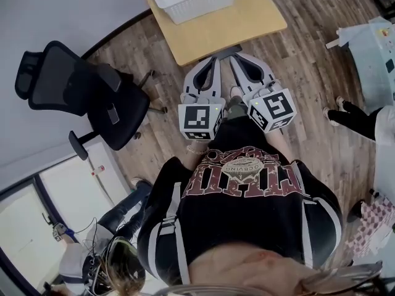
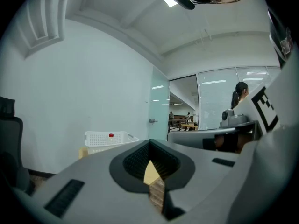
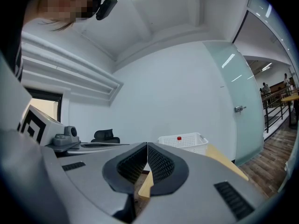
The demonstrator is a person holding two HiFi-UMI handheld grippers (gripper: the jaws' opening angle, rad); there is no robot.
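Office chair: black, on the wood floor, well to the left of the table and clear of it.

Left gripper: held in front of the person's chest, short of the table's near edge, nose pointing at that edge. It is above the floor and does not touch the table. In the left gripper view the jaws are together, tips meeting in one line. The ribbed pads bow apart behind the tips, and only the table edge and floor show through that hollow. Nothing is clamped.

Right gripper: just beside the left one, equally short of the table's near edge, noses nearly parallel. In the right gripper view the jaws are also closed tip to tip, with the same bare hollow between the pads.

Table: light wood top. A white basket sits at its far side, well apart from both grippers. A red-capped bottle stands inside the basket.

A second person's leg is on the floor, far right of the table.
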